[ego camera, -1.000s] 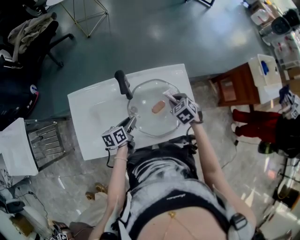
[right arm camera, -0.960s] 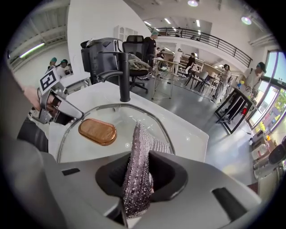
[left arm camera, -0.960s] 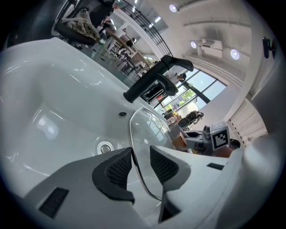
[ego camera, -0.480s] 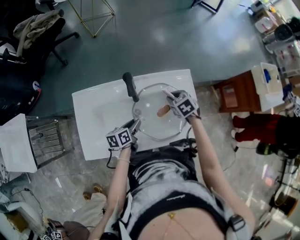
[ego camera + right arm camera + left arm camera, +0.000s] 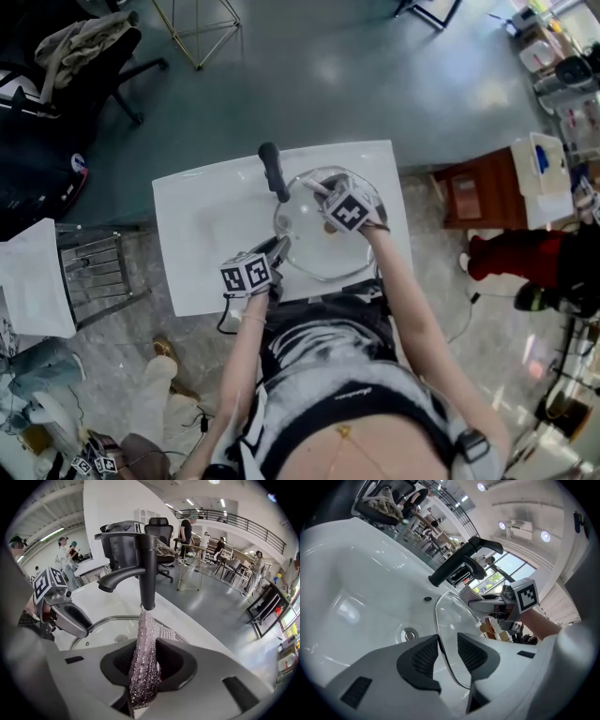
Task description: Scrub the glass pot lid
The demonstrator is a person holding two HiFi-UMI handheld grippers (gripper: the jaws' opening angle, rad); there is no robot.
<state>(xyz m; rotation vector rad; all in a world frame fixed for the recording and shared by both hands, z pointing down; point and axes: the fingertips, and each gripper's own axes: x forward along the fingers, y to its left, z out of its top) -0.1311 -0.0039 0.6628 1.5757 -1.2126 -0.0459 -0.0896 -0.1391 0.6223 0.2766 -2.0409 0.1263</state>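
Note:
The glass pot lid stands tilted over the white sink, its rim caught between the jaws of my left gripper. In the left gripper view the rim runs between the two dark pads, so that gripper is shut on it. My right gripper is shut on a silvery mesh scrub pad. It holds the pad against the lid's far part, just below the black faucet. The lid's knob is hidden under the right gripper.
The sink drain lies beneath the lid. The faucet rises right behind the scrub pad. A wooden stool stands to the right of the counter, and a wire rack to its left.
My right gripper has slid with the scrub pad across the lid from its right side toward the faucet, covering the knob. The left gripper has kept its hold on the rim.

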